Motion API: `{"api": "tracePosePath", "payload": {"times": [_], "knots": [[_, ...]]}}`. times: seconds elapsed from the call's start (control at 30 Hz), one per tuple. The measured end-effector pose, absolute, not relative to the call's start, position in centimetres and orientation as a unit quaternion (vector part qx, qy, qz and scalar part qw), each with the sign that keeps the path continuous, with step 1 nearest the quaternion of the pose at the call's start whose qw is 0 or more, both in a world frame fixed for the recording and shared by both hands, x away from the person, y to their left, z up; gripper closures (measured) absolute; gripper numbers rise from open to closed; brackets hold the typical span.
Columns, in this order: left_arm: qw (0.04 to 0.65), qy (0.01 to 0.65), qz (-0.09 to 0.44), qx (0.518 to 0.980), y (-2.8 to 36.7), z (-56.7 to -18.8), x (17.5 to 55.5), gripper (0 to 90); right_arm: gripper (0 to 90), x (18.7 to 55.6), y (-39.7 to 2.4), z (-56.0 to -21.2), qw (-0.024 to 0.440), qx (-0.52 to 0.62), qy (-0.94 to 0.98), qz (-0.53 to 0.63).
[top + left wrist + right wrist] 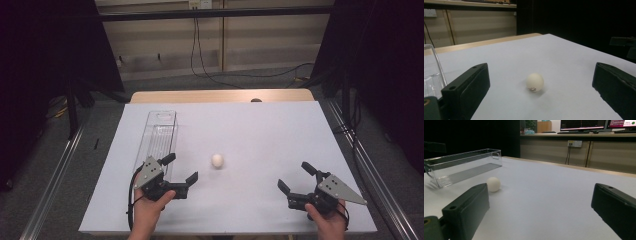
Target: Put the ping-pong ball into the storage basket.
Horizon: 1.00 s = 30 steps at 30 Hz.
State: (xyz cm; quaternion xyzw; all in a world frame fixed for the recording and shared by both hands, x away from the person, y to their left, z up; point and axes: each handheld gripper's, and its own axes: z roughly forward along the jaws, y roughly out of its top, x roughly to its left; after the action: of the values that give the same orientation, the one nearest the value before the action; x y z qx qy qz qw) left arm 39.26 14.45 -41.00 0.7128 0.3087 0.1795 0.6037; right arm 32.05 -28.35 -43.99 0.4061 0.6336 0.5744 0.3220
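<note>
Left gripper view — white ball (535,82) bears a small unreadable mark.

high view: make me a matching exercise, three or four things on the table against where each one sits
Things:
1. white ball
2. clear plastic box
3. left gripper
4. right gripper

Places:
a. near right corner of the table
b. left side, lying lengthwise toward the far edge
c. middle of the table
d. at the box's near end

Pairs: 1-c, 2-b, 3-d, 4-a
</note>
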Motion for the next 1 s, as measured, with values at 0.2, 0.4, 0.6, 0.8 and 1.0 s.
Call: {"api": "tracePosePath", "payload": {"times": [0.2, 0.4, 0.6, 0.8, 1.0], "knots": [[0.592, 0.298, 0.178, 0.727, 14.0, -41.1, 39.3, 1.5, 1.2, 32.1, -28.4, -44.0, 0.322, 0.406, 0.633, 0.575], [0.596, 0.304, 0.173, 0.723, 13.3, -41.2, 39.4, 1.5, 1.2, 32.1, -28.4, -44.0, 0.322, 0.407, 0.633, 0.574], [0.594, 0.303, 0.173, 0.725, 12.8, -41.2, 39.5, 1.5, 1.2, 32.1, -28.4, -44.0, 0.324, 0.409, 0.631, 0.574], [0.588, 0.302, 0.173, 0.73, 12.4, -41.2, 39.6, 1.5, 1.2, 32.1, -28.4, -44.0, 0.323, 0.41, 0.631, 0.574], [0.589, 0.304, 0.17, 0.729, 11.9, -41.3, 39.7, 1.5, 1.2, 32.1, -28.4, -44.0, 0.324, 0.409, 0.631, 0.574]]}}
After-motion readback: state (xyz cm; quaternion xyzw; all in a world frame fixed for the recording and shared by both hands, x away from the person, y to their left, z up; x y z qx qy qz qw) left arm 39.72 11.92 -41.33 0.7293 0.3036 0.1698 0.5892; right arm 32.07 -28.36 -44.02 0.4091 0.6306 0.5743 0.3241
